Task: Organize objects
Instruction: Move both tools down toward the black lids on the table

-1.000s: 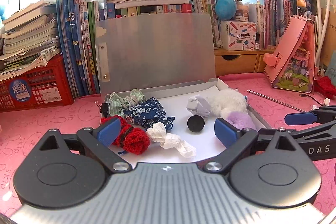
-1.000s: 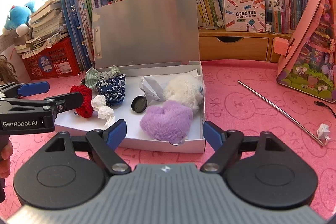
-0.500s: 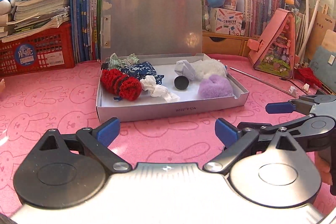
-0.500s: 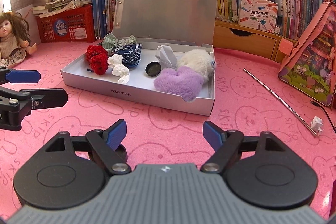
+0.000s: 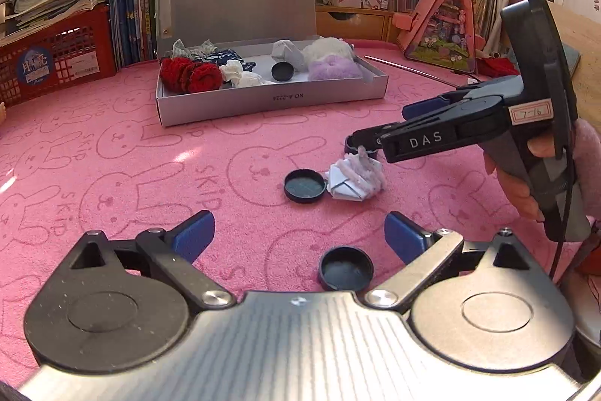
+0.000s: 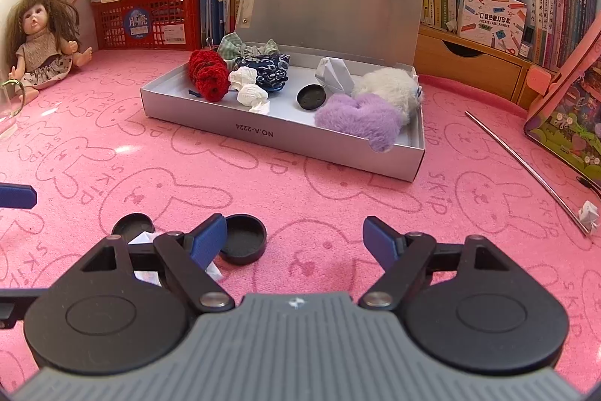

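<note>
A grey box (image 5: 263, 98) with its lid up holds red knit, blue cloth, white tissue, a black cap, folded paper and white and purple fluff; it also shows in the right wrist view (image 6: 263, 134). On the pink mat lie two black caps (image 5: 304, 185) (image 5: 345, 273) and a folded paper with a purple tuft (image 5: 355, 177). My left gripper (image 5: 298, 235) is open above the near cap. My right gripper (image 6: 295, 237) is open, low over the mat, with a cap (image 6: 242, 243) and the paper (image 6: 144, 239) by its left finger.
A doll (image 6: 39, 40) sits at the far left. A red basket (image 5: 52, 59) and rows of books stand behind the box. A metal rod (image 6: 526, 171) and a pink toy case (image 5: 439, 36) lie to the right. A glass rim (image 6: 7, 108) shows at the left edge.
Both grippers have pulled back from the box toward the near mat. The loose caps and the folded paper have come into view close by. Both stay open.
</note>
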